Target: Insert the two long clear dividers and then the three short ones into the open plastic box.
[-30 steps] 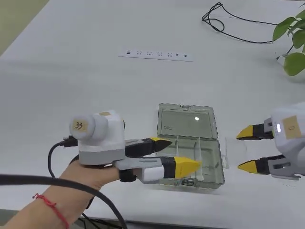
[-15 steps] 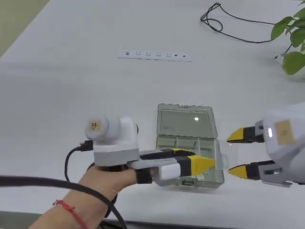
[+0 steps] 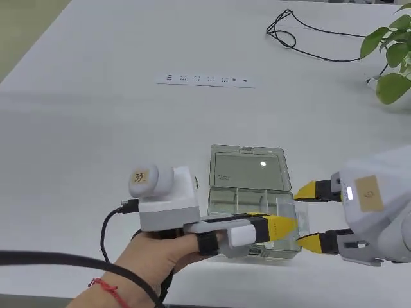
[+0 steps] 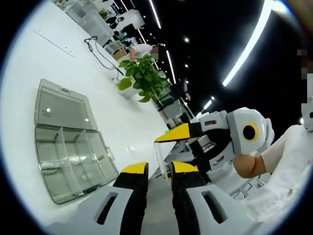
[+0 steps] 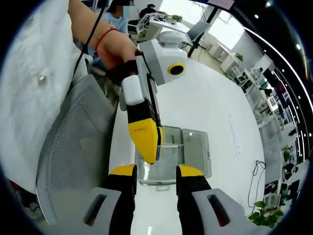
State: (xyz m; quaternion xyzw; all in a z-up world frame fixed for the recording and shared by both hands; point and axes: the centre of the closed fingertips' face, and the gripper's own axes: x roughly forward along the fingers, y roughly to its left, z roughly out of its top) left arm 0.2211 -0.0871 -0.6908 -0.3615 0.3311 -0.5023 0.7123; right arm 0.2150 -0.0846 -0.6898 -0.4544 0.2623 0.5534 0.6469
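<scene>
Since a second ago my left hand-held gripper (image 3: 280, 224) has slid rightward across the clear rectangular plastic box (image 3: 225, 200), and the right hand-held gripper (image 3: 306, 217) has come in from the other side.

In the head view the box sits open on the white bench (image 3: 96, 128). The right jaws gape wide just beside its right wall.

In the left gripper view several standing dividers (image 4: 66, 161) already split the box. My jaws are almost together with a thin clear divider sheet (image 4: 163, 157) at the slit; I cannot tell whether they pinch it.

In the right gripper view the left tip points down at the box's edge.

My worry is that so slick a sheet could twist free, or the crowded tips could knock the box.
</scene>
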